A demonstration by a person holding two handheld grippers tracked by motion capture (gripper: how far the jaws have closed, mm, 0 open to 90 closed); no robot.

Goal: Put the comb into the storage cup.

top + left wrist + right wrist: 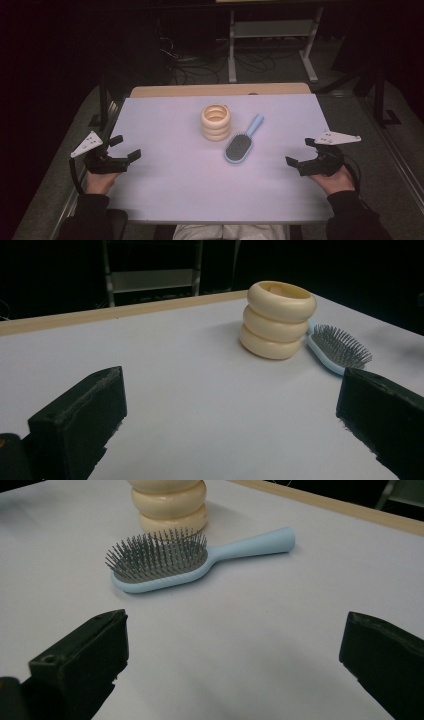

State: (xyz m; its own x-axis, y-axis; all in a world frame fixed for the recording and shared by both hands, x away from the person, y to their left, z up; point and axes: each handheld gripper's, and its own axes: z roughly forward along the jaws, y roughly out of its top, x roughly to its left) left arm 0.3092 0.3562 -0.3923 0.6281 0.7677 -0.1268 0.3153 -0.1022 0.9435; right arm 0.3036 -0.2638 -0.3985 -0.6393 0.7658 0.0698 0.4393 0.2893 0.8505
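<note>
**Both grippers wide open, brush and cup untouched**

Nothing looks begun. The left gripper (125,148) rests at the table's (165,195) near-left edge and the right gripper (300,152) at its near-right edge, each with jaws spread wide and holding nothing. The blue hairbrush (242,142) lies bristles up near the middle, its handle pointing far-right, just beside the cream ribbed cup (216,122) that stands upright to its far left. By my reading, any grasp and move is yet to come. Bare tabletop lies between each gripper and the two things, so approach room is ample; the far wooden edge sits well behind the cup.
</note>
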